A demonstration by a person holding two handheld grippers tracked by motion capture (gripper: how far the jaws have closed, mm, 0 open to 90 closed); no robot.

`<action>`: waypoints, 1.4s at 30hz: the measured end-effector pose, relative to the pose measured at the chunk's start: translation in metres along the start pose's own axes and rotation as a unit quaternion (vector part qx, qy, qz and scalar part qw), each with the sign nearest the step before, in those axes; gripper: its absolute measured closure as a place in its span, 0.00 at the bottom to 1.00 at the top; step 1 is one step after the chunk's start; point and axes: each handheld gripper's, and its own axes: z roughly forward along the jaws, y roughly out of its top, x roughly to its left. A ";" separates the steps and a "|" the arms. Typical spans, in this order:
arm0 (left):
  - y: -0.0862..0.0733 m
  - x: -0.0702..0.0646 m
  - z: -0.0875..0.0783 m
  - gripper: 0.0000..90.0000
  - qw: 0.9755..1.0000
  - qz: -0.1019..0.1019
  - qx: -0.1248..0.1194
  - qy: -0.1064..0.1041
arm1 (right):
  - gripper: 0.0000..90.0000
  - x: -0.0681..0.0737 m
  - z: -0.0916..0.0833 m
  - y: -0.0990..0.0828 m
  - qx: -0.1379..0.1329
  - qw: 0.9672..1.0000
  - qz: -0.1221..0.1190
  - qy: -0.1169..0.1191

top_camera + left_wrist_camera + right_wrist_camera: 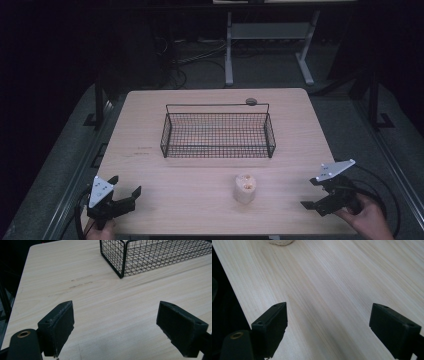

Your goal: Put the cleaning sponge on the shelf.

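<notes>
Start position, nothing grasped. Left gripper (120, 196) at the counter's (150, 175) near-left corner and right gripper (320, 197) at the near-right corner, jaws of both spread and empty. Pale cylindrical piece (245, 188) stands by the near edge, in front of the wire basket (218, 134). Next, likely: right gripper reaches across and straddles the piece.

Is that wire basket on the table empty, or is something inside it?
Empty. Through the mesh of the wire basket the high view shows bare table; the pale cylinder stands outside, in front of it.
</notes>
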 end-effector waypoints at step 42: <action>-0.002 0.007 -0.005 0.15 1.000 -0.008 -0.006 0.004 | 0.16 0.026 0.020 0.064 0.033 0.995 -0.091 0.028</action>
